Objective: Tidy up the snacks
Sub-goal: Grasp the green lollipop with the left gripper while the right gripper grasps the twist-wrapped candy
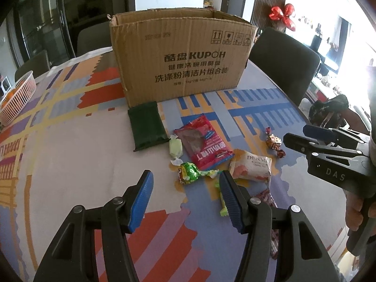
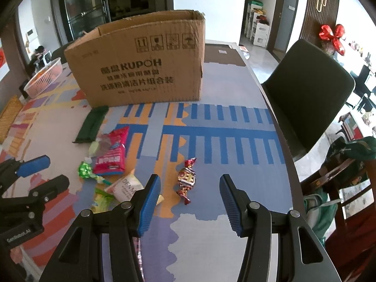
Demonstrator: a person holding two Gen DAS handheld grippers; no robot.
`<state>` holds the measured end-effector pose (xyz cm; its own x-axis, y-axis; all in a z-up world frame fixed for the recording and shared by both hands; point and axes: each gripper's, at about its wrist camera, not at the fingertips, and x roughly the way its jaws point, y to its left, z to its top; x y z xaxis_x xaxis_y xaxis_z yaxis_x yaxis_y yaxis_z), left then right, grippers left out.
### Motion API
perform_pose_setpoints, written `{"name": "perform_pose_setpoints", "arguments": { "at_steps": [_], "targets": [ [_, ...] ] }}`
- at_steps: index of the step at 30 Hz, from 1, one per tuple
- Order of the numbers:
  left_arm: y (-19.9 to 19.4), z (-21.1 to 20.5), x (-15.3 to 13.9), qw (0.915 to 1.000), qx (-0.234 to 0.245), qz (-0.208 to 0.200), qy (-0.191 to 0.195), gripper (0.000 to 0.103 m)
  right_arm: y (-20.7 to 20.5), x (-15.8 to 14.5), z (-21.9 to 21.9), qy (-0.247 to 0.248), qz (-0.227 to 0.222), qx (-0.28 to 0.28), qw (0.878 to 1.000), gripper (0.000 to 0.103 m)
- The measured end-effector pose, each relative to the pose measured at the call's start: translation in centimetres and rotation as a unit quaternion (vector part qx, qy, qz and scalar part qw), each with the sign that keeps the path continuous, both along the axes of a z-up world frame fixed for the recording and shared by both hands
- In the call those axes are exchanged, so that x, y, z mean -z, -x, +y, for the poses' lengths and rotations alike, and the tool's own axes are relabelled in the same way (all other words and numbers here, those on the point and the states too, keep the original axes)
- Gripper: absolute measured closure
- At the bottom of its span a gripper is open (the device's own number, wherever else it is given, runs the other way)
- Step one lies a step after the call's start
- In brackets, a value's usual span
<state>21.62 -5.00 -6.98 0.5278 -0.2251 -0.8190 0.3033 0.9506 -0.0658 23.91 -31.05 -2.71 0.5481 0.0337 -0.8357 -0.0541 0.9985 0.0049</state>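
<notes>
Red-and-gold foil candy (image 2: 186, 180) lies on the patterned desk (image 2: 211, 230) just ahead of the right tongs (image 2: 189, 188), at about 12 o'clock between their spread, empty fingers. Its long axis runs 12 to 6. The left tongs (image 1: 185, 185), also spread and empty, hover farther off by a green lollipop (image 1: 188, 172). The cardboard box (image 2: 141, 70) stands beyond.

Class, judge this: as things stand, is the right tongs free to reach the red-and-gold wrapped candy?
Probably yes. The right tongs are open, the red-and-gold candy lies alone on the tablecloth straight ahead, and nothing lies between.
</notes>
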Motion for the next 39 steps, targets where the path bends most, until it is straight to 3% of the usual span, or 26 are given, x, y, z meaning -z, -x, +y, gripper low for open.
{"name": "perform_pose_setpoints", "arguments": {
  "at_steps": [6, 19, 29, 37, 39],
  "targets": [
    [-0.9, 0.0, 1.0, 0.9999, -0.006, 0.009, 0.013, 0.047, -0.7, 1.0, -0.3, -0.01, 0.009, 0.006, 1.0, 0.05],
    [-2.0, 0.3, 3.0, 0.9988, -0.011, 0.025, 0.04, 0.066, -1.3, 2.9, 0.0, -0.006, 0.019, 0.001, 1.0, 0.05],
    [-2.8, 0.4, 4.1, 0.9968, -0.013, 0.042, 0.066, 0.071, -1.8, 3.9, 0.2, -0.005, 0.024, -0.001, 1.0, 0.05],
    [-3.2, 0.4, 4.4, 0.9953, -0.017, 0.051, 0.08, 0.072, -2.3, 4.7, -0.1, -0.015, 0.032, 0.002, 0.999, 0.057],
    [-3.2, 0.5, 4.4, 0.9949, -0.019, 0.052, 0.084, 0.072, -2.4, 4.7, -0.1, -0.011, 0.029, 0.006, 0.999, 0.064]
  ]
}}
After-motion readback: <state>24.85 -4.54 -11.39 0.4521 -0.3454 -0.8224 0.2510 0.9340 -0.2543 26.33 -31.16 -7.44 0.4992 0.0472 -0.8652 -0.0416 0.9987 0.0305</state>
